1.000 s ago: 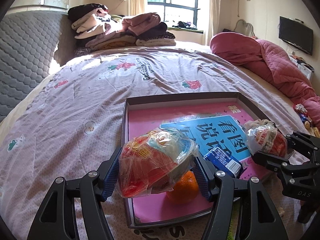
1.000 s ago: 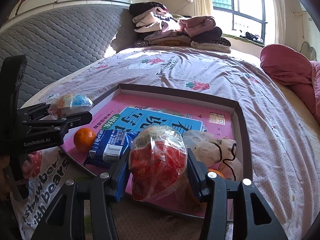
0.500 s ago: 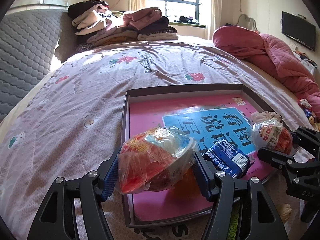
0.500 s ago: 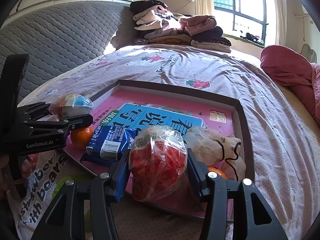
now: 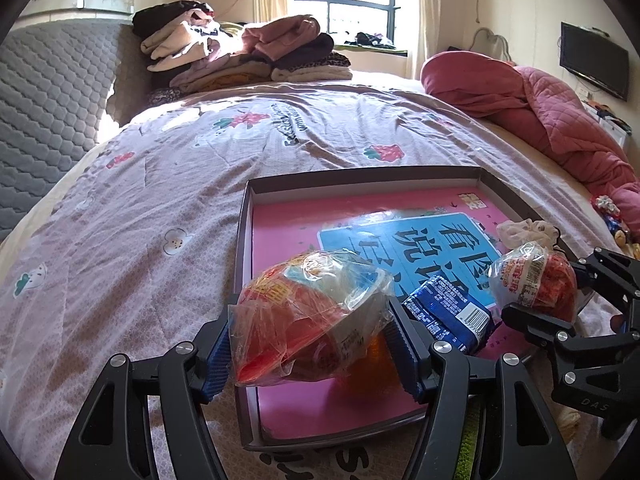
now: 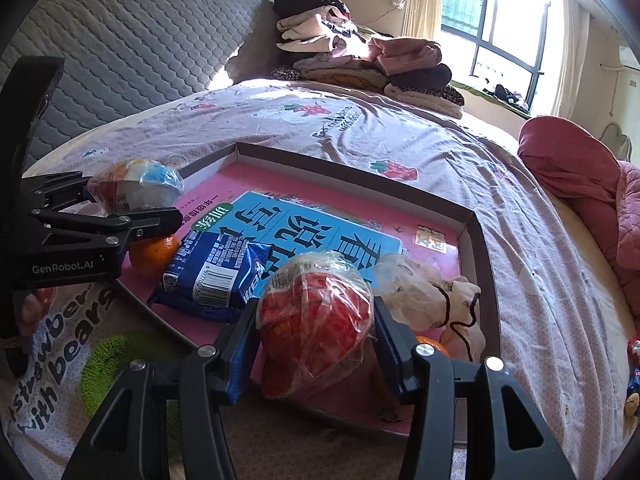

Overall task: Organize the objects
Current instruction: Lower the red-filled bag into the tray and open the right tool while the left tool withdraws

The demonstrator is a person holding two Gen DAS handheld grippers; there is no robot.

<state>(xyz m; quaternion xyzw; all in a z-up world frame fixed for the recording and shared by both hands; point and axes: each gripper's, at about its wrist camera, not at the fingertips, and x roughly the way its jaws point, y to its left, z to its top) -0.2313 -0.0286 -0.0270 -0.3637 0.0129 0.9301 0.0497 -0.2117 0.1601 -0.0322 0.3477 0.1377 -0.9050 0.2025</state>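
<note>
Left snack bag: clear crinkly plastic over an orange, white and blue cup-shaped snack. Judged light, puffy and slippery, with crushable contents. It sits clamped between the pads of the left gripper, jaws set wide around its bulge, above the tray's near-left corner.

Right snack bag: red filling, same loose film. The right gripper pinches it at a middling width over the tray's near edge.

Best hold, by judgement: across the firm middle, not the slack film, with gentle pressure.

Around the right bag, right wrist view:
- blue packet at 10 o'clock
- orange beyond it
- cream drawstring pouch at 3 o'clock

The tray rests on a bed.
</note>
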